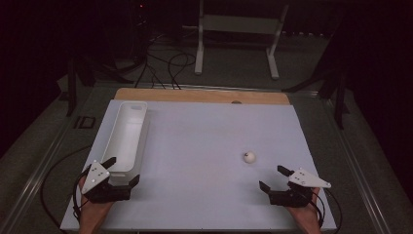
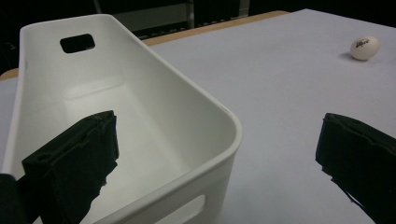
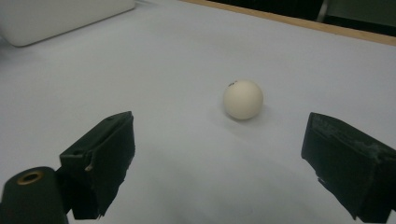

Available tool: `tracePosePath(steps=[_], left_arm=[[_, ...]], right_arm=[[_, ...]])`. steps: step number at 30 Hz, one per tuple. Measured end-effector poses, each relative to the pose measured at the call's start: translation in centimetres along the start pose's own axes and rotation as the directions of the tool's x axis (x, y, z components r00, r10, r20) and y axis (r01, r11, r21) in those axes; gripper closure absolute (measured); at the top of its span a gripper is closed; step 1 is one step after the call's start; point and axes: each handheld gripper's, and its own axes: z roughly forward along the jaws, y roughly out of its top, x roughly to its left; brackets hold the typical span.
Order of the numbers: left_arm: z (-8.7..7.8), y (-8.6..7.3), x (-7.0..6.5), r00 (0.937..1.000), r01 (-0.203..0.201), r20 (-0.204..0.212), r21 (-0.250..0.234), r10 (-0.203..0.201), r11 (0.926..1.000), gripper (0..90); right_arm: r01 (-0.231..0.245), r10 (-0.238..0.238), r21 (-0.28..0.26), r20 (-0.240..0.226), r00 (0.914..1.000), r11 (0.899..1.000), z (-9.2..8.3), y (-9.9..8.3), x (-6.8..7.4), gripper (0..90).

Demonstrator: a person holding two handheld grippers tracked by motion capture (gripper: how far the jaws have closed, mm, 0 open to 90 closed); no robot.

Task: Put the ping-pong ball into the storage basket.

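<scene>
Ball (image 1: 249, 157): small, round, off-white, matte, with a small dark printed mark near its top; it lies bare on the pale worktop (image 1: 204, 146), casting a faint shadow. Landmark: the white bin (image 1: 125, 139), a long, rounded plastic tub with a handle slot in each end wall, nothing visible inside it, standing along the worktop's left side. The ball sits well apart from the bin, off to its right, about level with the bin's near end. Right tongs (image 1: 274, 179): jaws spread wide, nothing between the pads, touching nothing visible; in the right gripper view the ball (image 3: 243, 99) lies ahead of the jaws, roughly centred in the gap, clear of both. These tongs are far to the right of the bin, just nearer the person than the ball. Left tongs (image 1: 122, 170): jaws also wide apart, holding nothing; they straddle the bin's near right corner, one jaw over the bin's interior, the other outside its wall above the worktop. Contact with the bin (image 2: 140, 121) cannot be made out.
</scene>
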Motion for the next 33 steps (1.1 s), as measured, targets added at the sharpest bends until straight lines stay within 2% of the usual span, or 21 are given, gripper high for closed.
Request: tracePosePath(steps=[12, 22, 33], left_arm=[[0.1, -0.1, -0.1, 1.0000, -0.002, -0.003, 0.005, 0.002, 1.0000, 0.0], [0.0, -0.2, -0.1, 1.0000, 0.004, -0.007, 0.002, -0.004, 1.0000, 0.0], [0.0, -0.2, -0.3, 1.0000, 0.002, -0.007, -0.001, -0.002, 1.0000, 0.0]], right_arm=[[-0.026, 0.026, 0.012, 0.004, 0.9997, 1.000, 0.1, 0.2, -0.1, 8.1], [-0.038, 0.038, -0.005, 0.005, 0.9993, 0.999, -0.3, 1.0, -0.2, 8.1], [-0.033, 0.033, 0.014, 0.012, 0.9994, 0.999, -0.1, 1.7, -0.5, 8.1]])
